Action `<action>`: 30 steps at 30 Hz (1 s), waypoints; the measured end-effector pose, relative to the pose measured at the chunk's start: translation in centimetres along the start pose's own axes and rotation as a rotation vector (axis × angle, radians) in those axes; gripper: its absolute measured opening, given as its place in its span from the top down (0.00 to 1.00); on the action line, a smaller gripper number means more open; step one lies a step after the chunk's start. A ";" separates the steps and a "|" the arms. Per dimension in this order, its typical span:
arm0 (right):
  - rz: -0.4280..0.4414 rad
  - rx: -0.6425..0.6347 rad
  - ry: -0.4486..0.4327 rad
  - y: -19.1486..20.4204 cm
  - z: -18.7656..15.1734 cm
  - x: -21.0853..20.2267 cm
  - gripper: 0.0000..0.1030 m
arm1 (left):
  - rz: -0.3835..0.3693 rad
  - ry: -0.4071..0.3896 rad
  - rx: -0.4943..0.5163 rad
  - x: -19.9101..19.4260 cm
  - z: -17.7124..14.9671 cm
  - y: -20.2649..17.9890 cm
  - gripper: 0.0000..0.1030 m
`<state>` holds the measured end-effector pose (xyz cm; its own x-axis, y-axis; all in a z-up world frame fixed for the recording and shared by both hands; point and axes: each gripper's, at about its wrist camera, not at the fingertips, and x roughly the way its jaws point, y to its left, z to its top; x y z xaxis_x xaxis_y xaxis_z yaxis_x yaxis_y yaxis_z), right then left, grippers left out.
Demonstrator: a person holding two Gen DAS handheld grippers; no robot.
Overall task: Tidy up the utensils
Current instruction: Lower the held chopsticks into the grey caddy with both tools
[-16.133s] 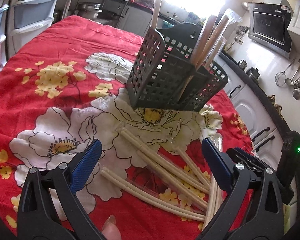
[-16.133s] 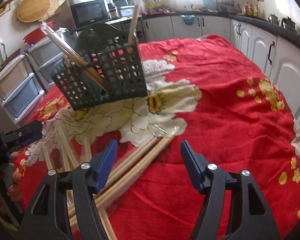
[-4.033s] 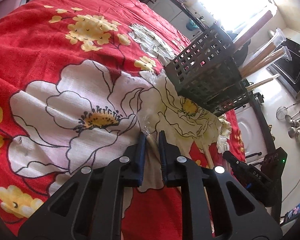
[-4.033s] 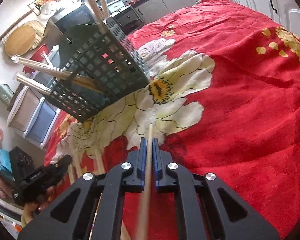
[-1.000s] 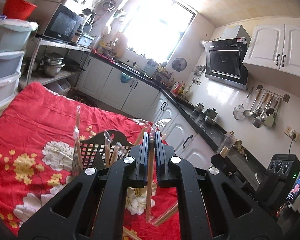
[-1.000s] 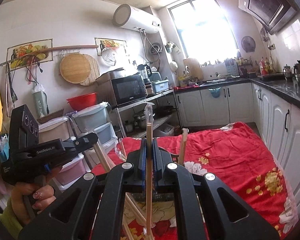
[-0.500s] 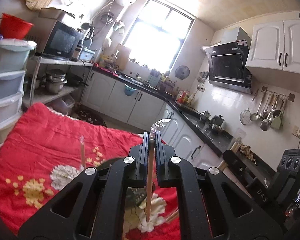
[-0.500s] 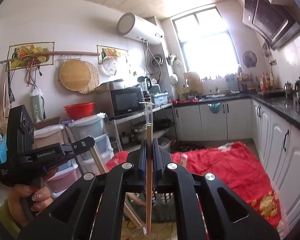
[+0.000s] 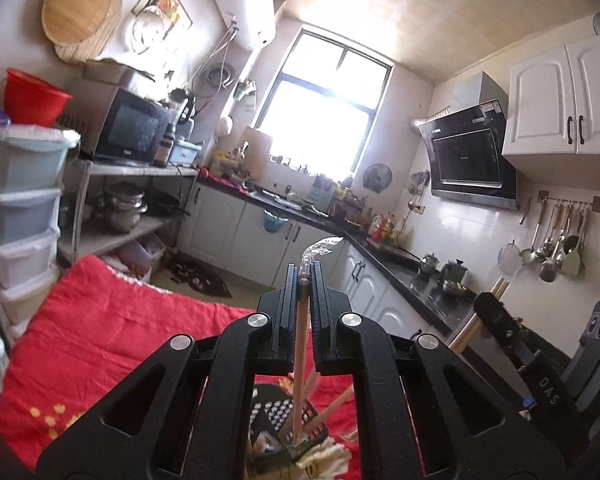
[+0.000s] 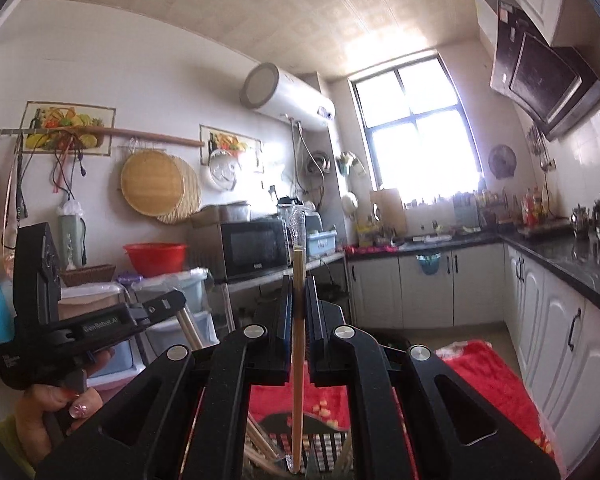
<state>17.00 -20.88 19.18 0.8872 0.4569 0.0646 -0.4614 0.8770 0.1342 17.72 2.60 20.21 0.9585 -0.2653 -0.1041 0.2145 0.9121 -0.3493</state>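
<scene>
My left gripper (image 9: 303, 280) is shut on a plastic-wrapped wooden chopstick pair (image 9: 300, 364) held upright; its lower end reaches into the dark mesh utensil basket (image 9: 284, 420) below. My right gripper (image 10: 299, 288) is shut on another wrapped chopstick pair (image 10: 297, 380), also upright, its lower tip over the same basket (image 10: 324, 444). Several chopsticks stand in the basket. The right gripper also shows in the left wrist view (image 9: 500, 320), and the left gripper shows in the right wrist view (image 10: 100, 324).
The basket stands on a table with a red floral cloth (image 9: 100, 340). White kitchen cabinets (image 10: 540, 312) and a dark counter line the right side. Stacked plastic drawers (image 9: 20, 220) and a microwave shelf (image 9: 132, 160) stand at left.
Both grippers have tilted further up, so the views show more wall and ceiling. The chopsticks have lowered toward the basket, which sits at the bottom edge.
</scene>
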 end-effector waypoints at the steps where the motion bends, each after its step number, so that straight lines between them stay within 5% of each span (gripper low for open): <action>1: 0.002 -0.008 -0.009 0.0 0.1 0.0 0.94 | 0.007 -0.007 0.008 0.2 0.1 -0.2 0.97; 11: 0.004 -0.055 -0.034 -0.1 -0.7 1.8 0.94 | 0.057 -0.027 0.076 2.1 -0.6 -0.6 0.97; 30: -0.058 -0.035 0.118 -1.9 -6.4 7.1 0.94 | 0.130 0.046 0.095 4.8 -5.1 1.9 0.97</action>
<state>24.12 -18.32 13.01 0.9066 0.4179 -0.0594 -0.4111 0.9061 0.1000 21.72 1.45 14.29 0.9703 -0.1548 -0.1861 0.1077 0.9646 -0.2407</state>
